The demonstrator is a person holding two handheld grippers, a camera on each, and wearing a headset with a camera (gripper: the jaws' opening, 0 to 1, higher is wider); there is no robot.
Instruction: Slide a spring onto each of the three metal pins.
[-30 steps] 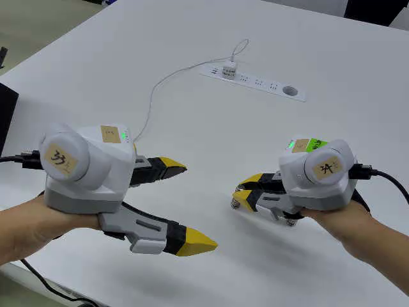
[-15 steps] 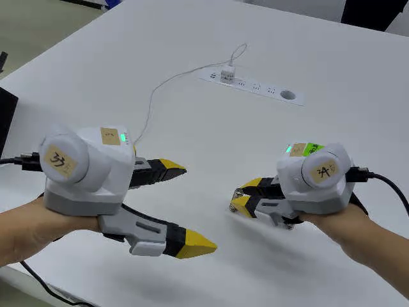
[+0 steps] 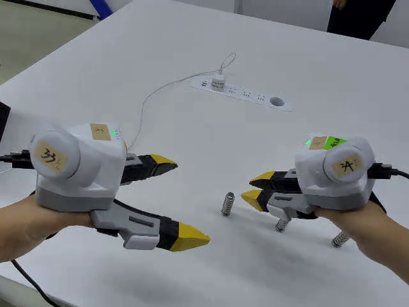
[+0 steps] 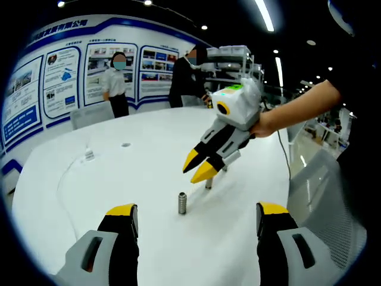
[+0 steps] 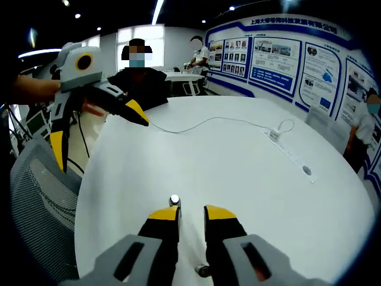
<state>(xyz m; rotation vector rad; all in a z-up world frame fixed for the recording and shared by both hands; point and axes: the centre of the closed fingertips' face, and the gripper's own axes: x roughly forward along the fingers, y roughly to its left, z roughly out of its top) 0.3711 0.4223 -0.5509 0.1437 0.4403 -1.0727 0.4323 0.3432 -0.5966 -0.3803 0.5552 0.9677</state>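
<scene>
Front pin (image 3: 227, 203) now stands free and upright on the table (image 3: 192, 96). Half a second ago the right gripper (image 3: 251, 187) was low over it; it has since drawn back, and its jaws are nearly together with nothing between them. The pin wears what looks like a spring (image 3: 227, 207). The second pin (image 3: 281, 224) and third pin (image 3: 340, 238) look coiled too, so I judge the task is about done, though the coils are small. The left gripper (image 3: 190, 203) hovers off to the side with its jaws wide apart and empty. Its view shows the front pin (image 4: 183, 202) side-on, with its coils. The right gripper view looks down on the pin's bright top (image 5: 174, 199), just ahead of the tips. The head view shows the third pin by the wrist.
</scene>
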